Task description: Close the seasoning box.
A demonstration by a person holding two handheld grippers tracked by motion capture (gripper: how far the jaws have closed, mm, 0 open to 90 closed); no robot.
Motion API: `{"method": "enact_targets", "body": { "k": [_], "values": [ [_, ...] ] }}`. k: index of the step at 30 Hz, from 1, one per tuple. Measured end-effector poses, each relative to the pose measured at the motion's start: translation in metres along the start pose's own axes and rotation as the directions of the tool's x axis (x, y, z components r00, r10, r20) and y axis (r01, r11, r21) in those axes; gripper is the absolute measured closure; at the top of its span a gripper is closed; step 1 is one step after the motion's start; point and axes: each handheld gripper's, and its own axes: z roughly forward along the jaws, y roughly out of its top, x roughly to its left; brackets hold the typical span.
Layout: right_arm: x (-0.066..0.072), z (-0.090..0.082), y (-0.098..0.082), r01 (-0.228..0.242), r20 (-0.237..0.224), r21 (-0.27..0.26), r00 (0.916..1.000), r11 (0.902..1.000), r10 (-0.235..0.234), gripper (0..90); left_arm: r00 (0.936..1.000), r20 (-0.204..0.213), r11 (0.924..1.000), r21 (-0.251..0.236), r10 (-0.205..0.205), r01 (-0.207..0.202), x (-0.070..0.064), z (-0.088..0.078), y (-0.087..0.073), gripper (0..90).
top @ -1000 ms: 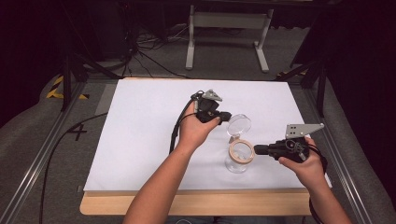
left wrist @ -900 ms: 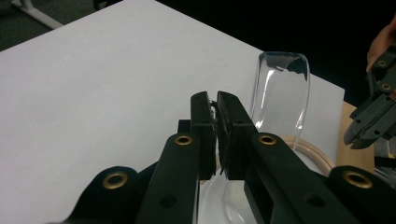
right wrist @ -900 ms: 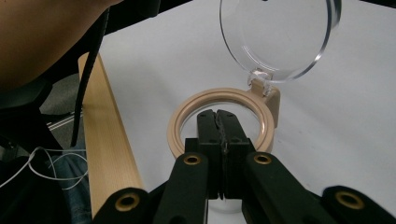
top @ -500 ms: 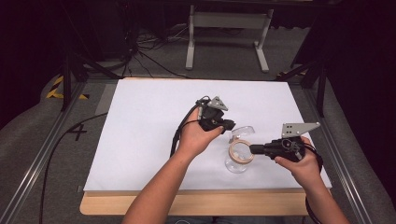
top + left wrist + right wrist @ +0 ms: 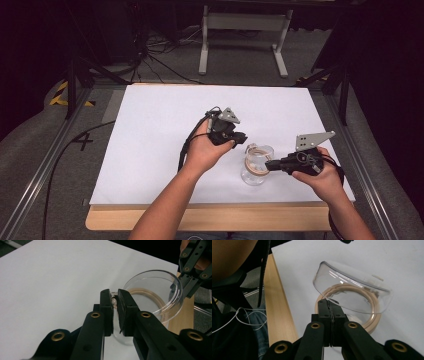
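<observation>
A clear round cover [image 5: 256, 159] sits tilted over a beige ring [image 5: 256, 168] on the white sheet. In the left gripper view my left gripper [image 5: 114, 298] is shut on the near rim of the clear cover [image 5: 160, 287], with the beige ring [image 5: 147, 293] visible through it. In the right gripper view my right gripper [image 5: 330, 305] is shut on the near edge of the cover [image 5: 352, 287], which is lifted off the beige ring [image 5: 364, 322] on that side. From above, the left gripper [image 5: 242, 138] is at the cover's upper left and the right gripper [image 5: 270, 165] at its right.
The white sheet [image 5: 165, 135] covers most of the wooden table, whose front edge [image 5: 210, 220] shows bare. Metal rails [image 5: 45, 165] run along both sides and a stand [image 5: 240, 35] is behind the table. The right gripper [image 5: 191, 270] shows beyond the cover in the left gripper view.
My left gripper has come down and to the right onto the cover's rim. The right gripper has edged left to the cover's other side, and the cover now stands more tilted.
</observation>
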Motion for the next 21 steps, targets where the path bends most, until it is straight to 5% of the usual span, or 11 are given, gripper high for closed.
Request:
{"method": "enact_targets", "body": {
  "k": [9, 21],
  "values": [
    [0.004, 0.006, 0.000, -0.004, -0.026, 0.098, 0.9996, 0.9952, 0.007, 90.0, 0.9995, -0.006, 0.9994, 0.018, -0.031, 0.031, 0.003, -0.007, -0.015, 81.6],
    [0.004, 0.007, -0.004, -0.008, -0.041, 0.229, 0.9990, 0.9734, 0.018, 90.0, 0.9953, -0.049, 0.9944, 0.062, -0.083, 0.086, 0.011, -0.017, -0.058, 79.9]
  ]
}}
